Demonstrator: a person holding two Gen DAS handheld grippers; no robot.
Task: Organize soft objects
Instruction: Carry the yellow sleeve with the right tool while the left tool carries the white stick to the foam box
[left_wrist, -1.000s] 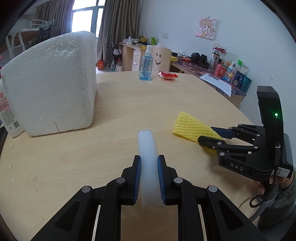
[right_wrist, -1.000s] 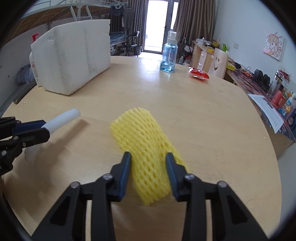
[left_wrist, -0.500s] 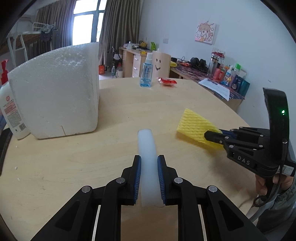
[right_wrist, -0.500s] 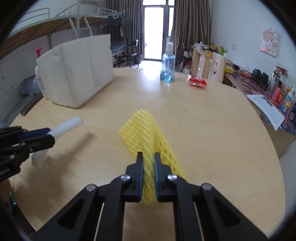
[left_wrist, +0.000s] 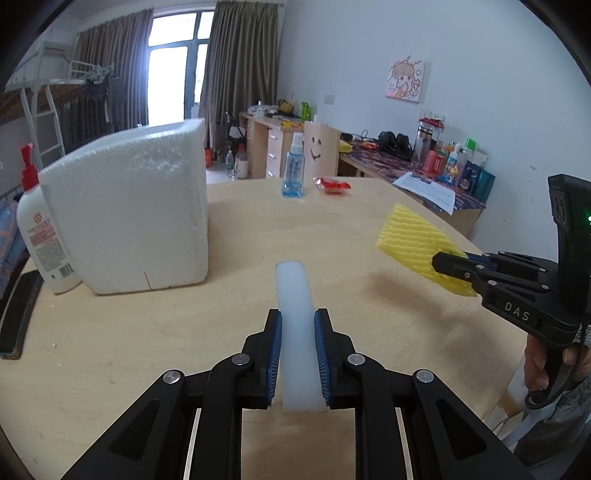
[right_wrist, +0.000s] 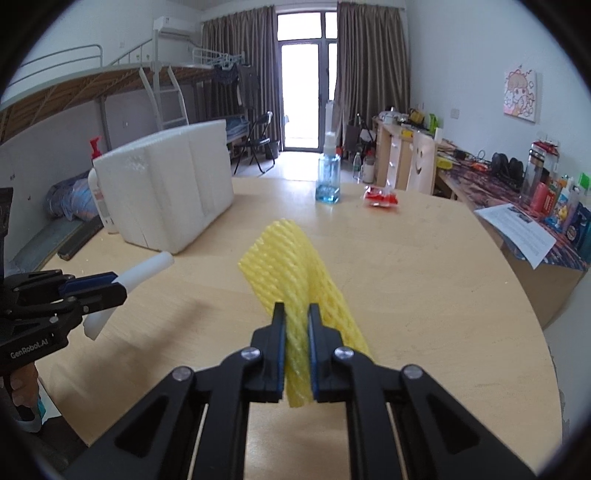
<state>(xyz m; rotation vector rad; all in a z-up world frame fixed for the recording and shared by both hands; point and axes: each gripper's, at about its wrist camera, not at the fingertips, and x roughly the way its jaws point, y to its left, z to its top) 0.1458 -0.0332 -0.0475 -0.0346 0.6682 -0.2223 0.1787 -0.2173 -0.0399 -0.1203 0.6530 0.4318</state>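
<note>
My left gripper (left_wrist: 297, 325) is shut on a white foam strip (left_wrist: 293, 295) and holds it above the round wooden table (left_wrist: 184, 332). My right gripper (right_wrist: 296, 314) is shut on a yellow foam net sleeve (right_wrist: 288, 258), squeezed flat between the pads and lifted off the table. In the left wrist view the right gripper (left_wrist: 443, 264) shows at the right with the yellow net (left_wrist: 413, 236). In the right wrist view the left gripper (right_wrist: 110, 286) shows at the left with the white strip (right_wrist: 147, 269).
A large white styrofoam box (left_wrist: 125, 214) stands at the table's left, with a white pump bottle (left_wrist: 40, 229) beside it. A blue spray bottle (left_wrist: 293, 170) and a red packet (left_wrist: 331, 184) lie at the far side. A dark flat object (left_wrist: 18, 310) lies at the left edge.
My right gripper closed on the yellow net and lifted it off the table. Both grippers rose with their objects; the left kept its hold on the white strip.
</note>
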